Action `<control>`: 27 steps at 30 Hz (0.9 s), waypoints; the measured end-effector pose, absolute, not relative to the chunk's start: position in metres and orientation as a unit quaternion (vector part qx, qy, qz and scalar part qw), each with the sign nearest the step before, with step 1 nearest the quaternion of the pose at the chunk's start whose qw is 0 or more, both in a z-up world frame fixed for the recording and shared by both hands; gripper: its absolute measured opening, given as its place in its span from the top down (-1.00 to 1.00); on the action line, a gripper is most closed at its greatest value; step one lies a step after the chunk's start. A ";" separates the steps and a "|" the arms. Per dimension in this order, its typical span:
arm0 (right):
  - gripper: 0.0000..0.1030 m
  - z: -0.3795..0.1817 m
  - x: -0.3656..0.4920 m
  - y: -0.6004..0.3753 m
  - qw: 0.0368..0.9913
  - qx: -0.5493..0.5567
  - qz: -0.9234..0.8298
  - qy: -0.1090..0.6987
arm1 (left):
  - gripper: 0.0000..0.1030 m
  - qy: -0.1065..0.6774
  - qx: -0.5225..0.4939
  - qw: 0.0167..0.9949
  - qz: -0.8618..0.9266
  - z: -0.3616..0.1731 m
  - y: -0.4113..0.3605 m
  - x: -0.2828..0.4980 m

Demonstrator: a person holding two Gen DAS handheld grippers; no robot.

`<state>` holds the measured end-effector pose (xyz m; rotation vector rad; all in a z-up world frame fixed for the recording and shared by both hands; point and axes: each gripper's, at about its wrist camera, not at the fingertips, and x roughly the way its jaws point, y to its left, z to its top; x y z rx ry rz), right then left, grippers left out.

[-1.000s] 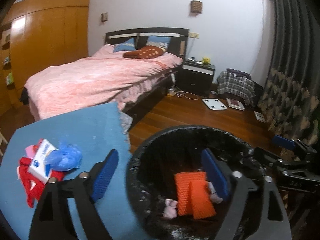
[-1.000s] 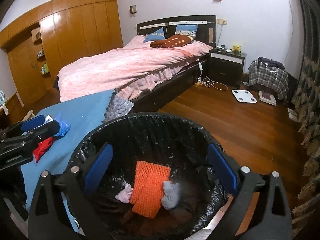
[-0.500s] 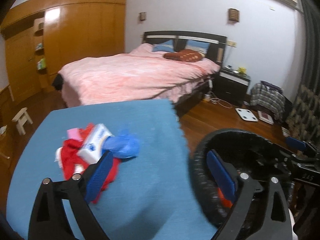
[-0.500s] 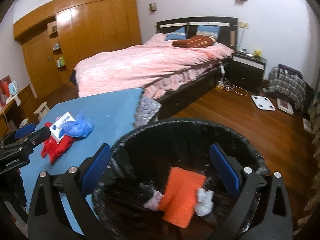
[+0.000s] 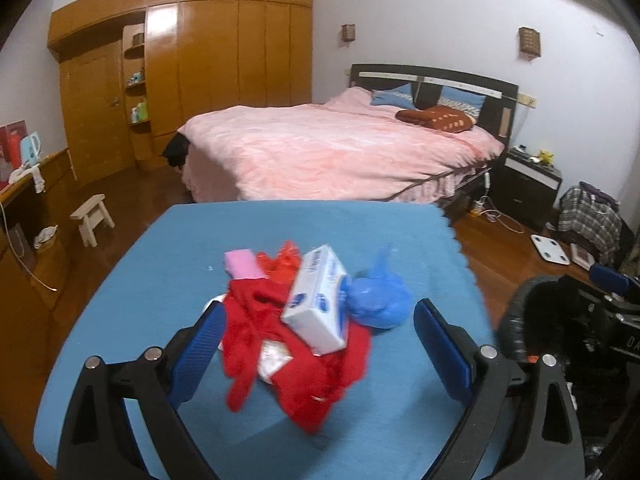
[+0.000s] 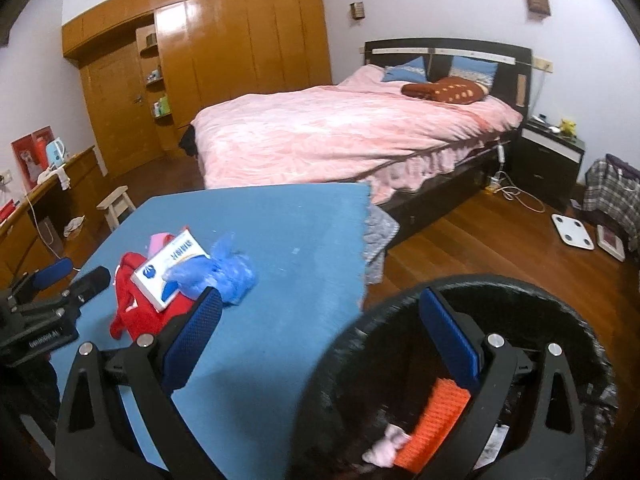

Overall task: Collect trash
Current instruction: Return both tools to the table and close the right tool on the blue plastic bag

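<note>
where blue tablecloth [image 5: 160,280] spreads, trash pile: red cloth [image 5: 256,336], white box [image 5: 316,304], crumpled blue bag [image 5: 378,306]. left gripper [image 5: 318,332] wide open, empty, pile between fingers. right gripper [image 6: 320,340] wide open, empty. black bin [image 6: 560,312] beside table.

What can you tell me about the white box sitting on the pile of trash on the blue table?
The white box is a small flat carton, apparently cardboard, with blue printing and a round blue logo, closed as far as shows. It lies tilted atop red fabric, with a crumpled blue plastic bag against one side. Neither gripper touches it.
</note>
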<state>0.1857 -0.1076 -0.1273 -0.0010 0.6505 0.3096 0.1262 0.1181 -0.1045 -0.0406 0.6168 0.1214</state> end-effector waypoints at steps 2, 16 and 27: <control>-0.87 -0.132 0.195 -0.091 0.934 -0.005 0.158 0.321 | -0.79 0.306 -0.023 0.950 0.065 -0.108 0.128 0.130; -0.87 -0.179 0.234 -0.020 0.912 -0.036 0.194 0.359 | -0.68 0.323 -0.040 0.941 0.089 -0.138 0.171 0.148; -0.87 -0.201 0.254 0.015 0.897 -0.051 0.221 0.380 | -0.66 0.328 -0.056 0.938 0.094 -0.147 0.187 0.152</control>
